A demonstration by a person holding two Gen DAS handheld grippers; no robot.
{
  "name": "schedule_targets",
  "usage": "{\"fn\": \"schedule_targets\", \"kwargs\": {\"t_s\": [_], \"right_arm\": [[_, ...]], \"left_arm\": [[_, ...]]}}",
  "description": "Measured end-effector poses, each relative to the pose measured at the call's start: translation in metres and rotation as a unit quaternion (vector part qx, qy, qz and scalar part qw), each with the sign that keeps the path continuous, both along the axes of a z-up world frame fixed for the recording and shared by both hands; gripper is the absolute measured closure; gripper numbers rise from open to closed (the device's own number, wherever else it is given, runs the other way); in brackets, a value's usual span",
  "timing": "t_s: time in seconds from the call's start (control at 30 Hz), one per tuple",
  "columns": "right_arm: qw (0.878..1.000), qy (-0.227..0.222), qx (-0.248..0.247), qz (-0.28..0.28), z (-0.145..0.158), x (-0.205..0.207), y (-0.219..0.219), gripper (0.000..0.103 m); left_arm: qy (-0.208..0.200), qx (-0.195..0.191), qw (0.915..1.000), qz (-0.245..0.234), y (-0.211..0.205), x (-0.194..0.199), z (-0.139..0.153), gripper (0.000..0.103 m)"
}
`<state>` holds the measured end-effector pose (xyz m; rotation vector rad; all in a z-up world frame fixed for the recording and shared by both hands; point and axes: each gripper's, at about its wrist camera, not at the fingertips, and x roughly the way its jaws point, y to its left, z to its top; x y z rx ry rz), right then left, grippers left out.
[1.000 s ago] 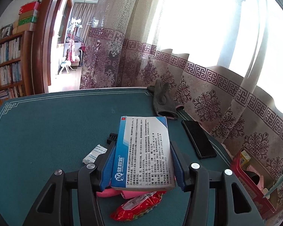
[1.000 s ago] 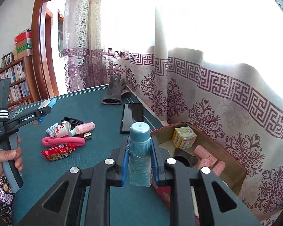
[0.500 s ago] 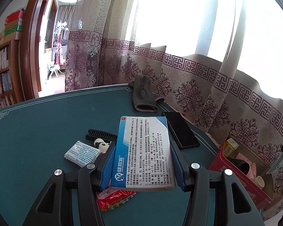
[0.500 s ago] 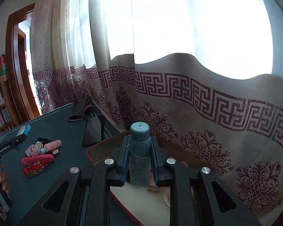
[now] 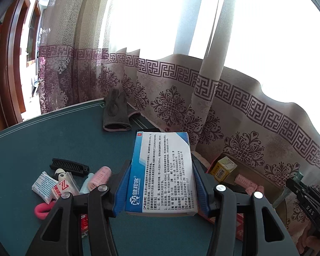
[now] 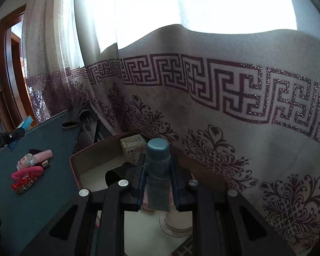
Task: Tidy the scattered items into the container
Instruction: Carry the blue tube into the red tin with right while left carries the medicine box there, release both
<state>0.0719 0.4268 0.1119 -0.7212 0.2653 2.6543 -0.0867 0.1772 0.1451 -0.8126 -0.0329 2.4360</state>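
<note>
Right gripper [image 6: 157,183]: its fingers are closed on a blue-capped tube [image 6: 157,170], held upright with its long axis along the fingers, cap pointing up and away from the camera. The tube hangs directly over the interior of the red-walled cardboard box [image 6: 74,170], the container for this task, so the right hand is clearly the nearer of the two and the drop lies straight below its fingers. Visible in the box are a small yellow carton [image 6: 132,149], a dark item, and a clear round piece on the floor under the tube; pink rollers show in the left view. Left gripper [image 5: 160,183]: its fingers are clamped on the two long edges of a blue-and-white medicine box [image 5: 162,170], lying flat, printed face up, long axis running forward along the fingers. From this gripper the container lies ahead and to the right, with its near wall just beside the right finger; the carried box is above the counter [image 5: 53,138] rather than the container, in my judgement. Left on the counter: a pink hair roller [image 5: 99,177], sachets [image 5: 42,186], a black comb [image 5: 69,167], a pink loop [image 5: 42,210], a red snack packet [image 6: 24,183]. Farther off, grey gloves [image 5: 115,115] rest near the curtain [image 5: 202,106].
</note>
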Motion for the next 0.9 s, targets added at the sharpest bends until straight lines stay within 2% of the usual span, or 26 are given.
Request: {"fn": "schedule_targets", "kwargs": {"t_s": [0.3, 0.67, 0.7, 0.77, 0.8, 0.83, 0.87, 0.9], "right_arm": [[1.000, -0.007, -0.010, 0.011, -0.009, 0.000, 0.008, 0.080], [1.000, -0.012, -0.018, 0.011, -0.014, -0.004, 0.011, 0.080], [1.000, -0.015, -0.020, 0.010, -0.015, -0.005, 0.012, 0.080], [0.999, -0.022, -0.025, 0.008, -0.017, -0.007, 0.012, 0.078], [0.999, -0.025, -0.029, 0.007, -0.018, -0.008, 0.013, 0.074], [0.999, -0.025, -0.034, 0.004, -0.018, -0.008, 0.014, 0.059], [0.999, -0.021, -0.037, 0.000, -0.018, -0.007, 0.015, 0.037], [0.999, -0.015, -0.037, -0.006, -0.016, -0.005, 0.015, 0.028]], "left_arm": [[-0.011, -0.011, 0.9986, -0.051, 0.069, 0.005, -0.001, 0.048], [-0.035, -0.025, 0.9951, -0.089, 0.113, 0.005, -0.019, 0.047], [-0.040, -0.025, 0.9943, -0.095, 0.115, 0.005, -0.022, 0.046], [-0.044, -0.025, 0.9936, -0.101, 0.117, 0.007, -0.026, 0.021], [-0.039, -0.024, 0.9942, -0.097, 0.115, 0.009, -0.026, 0.010], [-0.033, -0.022, 0.9949, -0.093, 0.111, 0.010, -0.026, 0.010], [-0.031, -0.023, 0.9952, -0.090, 0.108, 0.011, -0.026, 0.010], [-0.033, -0.022, 0.9954, -0.087, 0.104, 0.010, -0.026, 0.010]]}}
